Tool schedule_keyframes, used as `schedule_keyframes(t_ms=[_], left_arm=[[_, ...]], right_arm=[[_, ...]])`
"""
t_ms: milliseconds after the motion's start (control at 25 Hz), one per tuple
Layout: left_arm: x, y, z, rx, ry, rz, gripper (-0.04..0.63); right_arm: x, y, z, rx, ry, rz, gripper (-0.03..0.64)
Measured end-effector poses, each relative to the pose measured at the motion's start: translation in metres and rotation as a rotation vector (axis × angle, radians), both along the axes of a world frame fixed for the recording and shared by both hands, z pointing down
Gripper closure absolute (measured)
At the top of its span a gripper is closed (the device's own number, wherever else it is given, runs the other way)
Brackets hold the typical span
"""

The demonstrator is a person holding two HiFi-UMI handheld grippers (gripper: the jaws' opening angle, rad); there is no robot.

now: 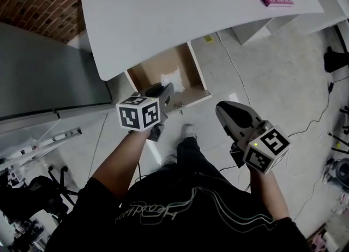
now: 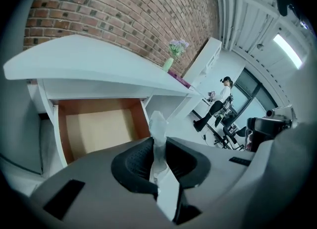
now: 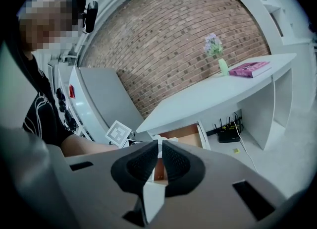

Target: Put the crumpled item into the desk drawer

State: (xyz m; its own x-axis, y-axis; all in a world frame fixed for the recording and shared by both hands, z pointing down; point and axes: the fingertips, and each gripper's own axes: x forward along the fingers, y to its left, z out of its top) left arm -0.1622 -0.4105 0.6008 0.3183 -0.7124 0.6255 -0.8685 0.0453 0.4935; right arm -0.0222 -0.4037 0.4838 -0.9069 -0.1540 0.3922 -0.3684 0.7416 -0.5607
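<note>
White crumpled tissue (image 2: pixel 158 124), clenched in the left claw (image 2: pixel 157 147), pokes out over the open drawer (image 2: pixel 99 130).

The crumpled item (image 2: pixel 157 129), a thin wad of white paper or tissue, stands upright, pinched between the jaws of the left claw (image 2: pixel 158 144), its wrinkled top poking above them. It hangs over the drawer (image 1: pixel 155 66), which is pulled out from under the white tabletop (image 1: pixel 163 11), showing its brown wooden inside.
</note>
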Motion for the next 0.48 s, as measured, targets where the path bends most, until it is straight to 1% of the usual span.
schedule_keyframes(t_ms=[80,200,280,400,480], left_arm=[[-0.002,-0.008,0.017,-0.014,0.004,-0.008,0.523],[-0.006,-0.021,0.042,-0.034,0.015,-0.027,0.523],[-0.007,-0.025,0.060,-0.054,0.015,-0.029,0.523],[-0.013,-0.031,0.090,-0.100,-0.008,-0.028,0.523],[-0.018,-0.033,0.109,-0.131,-0.007,-0.036,0.523]], right_arm=[[0.001,-0.006,0.013,-0.017,0.004,-0.005,0.565],[0.002,-0.018,0.034,0.010,0.004,-0.025,0.565],[0.002,-0.020,0.046,-0.007,-0.010,-0.024,0.565],[0.003,-0.023,0.065,-0.020,0.008,-0.033,0.565],[0.004,-0.023,0.078,-0.033,0.019,-0.038,0.565]])
